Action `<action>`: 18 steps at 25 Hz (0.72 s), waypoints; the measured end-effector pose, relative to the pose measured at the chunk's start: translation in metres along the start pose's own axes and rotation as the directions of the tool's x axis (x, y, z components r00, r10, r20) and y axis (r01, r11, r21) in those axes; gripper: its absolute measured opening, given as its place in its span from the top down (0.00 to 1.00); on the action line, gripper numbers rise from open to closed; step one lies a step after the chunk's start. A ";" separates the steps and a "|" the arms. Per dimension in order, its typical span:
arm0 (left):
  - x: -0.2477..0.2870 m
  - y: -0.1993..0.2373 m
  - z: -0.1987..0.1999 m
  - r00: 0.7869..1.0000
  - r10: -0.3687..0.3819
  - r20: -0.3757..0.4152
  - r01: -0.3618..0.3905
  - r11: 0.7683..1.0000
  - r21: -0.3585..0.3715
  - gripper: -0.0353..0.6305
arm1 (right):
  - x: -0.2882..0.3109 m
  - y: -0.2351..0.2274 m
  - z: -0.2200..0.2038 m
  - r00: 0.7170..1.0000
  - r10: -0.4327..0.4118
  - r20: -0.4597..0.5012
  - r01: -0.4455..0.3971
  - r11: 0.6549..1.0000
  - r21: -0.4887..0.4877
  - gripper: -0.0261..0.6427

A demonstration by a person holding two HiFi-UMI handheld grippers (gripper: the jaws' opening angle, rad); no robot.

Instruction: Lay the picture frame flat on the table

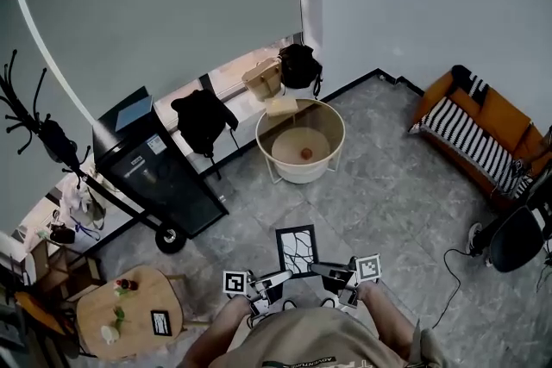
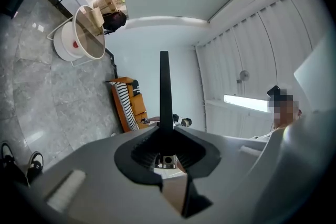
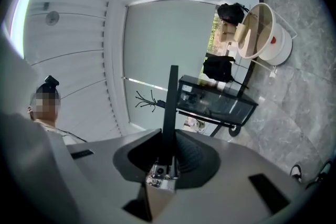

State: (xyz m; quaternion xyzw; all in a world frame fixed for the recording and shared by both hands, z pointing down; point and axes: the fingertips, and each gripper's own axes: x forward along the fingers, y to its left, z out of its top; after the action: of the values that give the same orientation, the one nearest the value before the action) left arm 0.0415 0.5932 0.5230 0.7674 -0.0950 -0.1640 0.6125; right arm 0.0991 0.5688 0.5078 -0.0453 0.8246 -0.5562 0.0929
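Observation:
The picture frame (image 1: pixel 296 249), black-edged with a white face crossed by black lines, hangs in the air above the grey floor, just in front of the person. My left gripper (image 1: pixel 278 278) grips its lower left edge and my right gripper (image 1: pixel 321 271) its lower right edge. In the left gripper view the frame (image 2: pixel 164 92) shows edge-on as a thin black bar that rises from between the shut jaws of my left gripper (image 2: pixel 164 140). The right gripper view shows the same: the frame's edge (image 3: pixel 171 107) stands clamped in my right gripper (image 3: pixel 167 150).
A small round wooden table (image 1: pixel 142 293) stands at the lower left with flowers and a small dark frame (image 1: pixel 160 322) on it. Further off are a white tub (image 1: pixel 300 142), a black cart (image 1: pixel 155 164), a coat rack (image 1: pixel 34 125) and an orange sofa (image 1: pixel 483 129).

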 end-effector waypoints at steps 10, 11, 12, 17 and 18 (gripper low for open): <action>-0.017 0.015 0.008 1.000 -0.018 -0.017 0.017 0.999 -0.032 0.84 | 0.017 -0.009 0.001 0.999 -0.030 0.032 0.031 0.999 -0.013 0.86; -0.018 0.016 0.011 1.000 -0.019 -0.023 0.018 1.000 -0.023 0.84 | 0.019 -0.010 0.002 0.999 -0.032 0.037 0.032 0.999 -0.017 0.86; -0.020 0.017 0.014 0.999 -0.017 -0.030 0.017 1.000 -0.017 0.84 | 0.022 -0.010 0.003 0.999 -0.032 0.042 0.033 0.999 -0.018 0.86; -0.032 0.019 0.032 0.998 -0.030 -0.062 0.029 0.999 -0.020 0.84 | 0.040 -0.022 0.004 0.997 -0.053 0.053 0.053 0.999 -0.003 0.86; -0.033 0.020 0.035 0.997 -0.031 -0.065 0.030 0.999 -0.019 0.84 | 0.042 -0.025 0.006 0.997 -0.060 0.052 0.060 0.998 -0.005 0.86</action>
State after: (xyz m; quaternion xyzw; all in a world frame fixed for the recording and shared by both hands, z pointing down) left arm -0.0013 0.5680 0.5396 0.7681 -0.0617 -0.1490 0.6197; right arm 0.0580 0.5465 0.5250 -0.0848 0.8220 -0.5547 0.0973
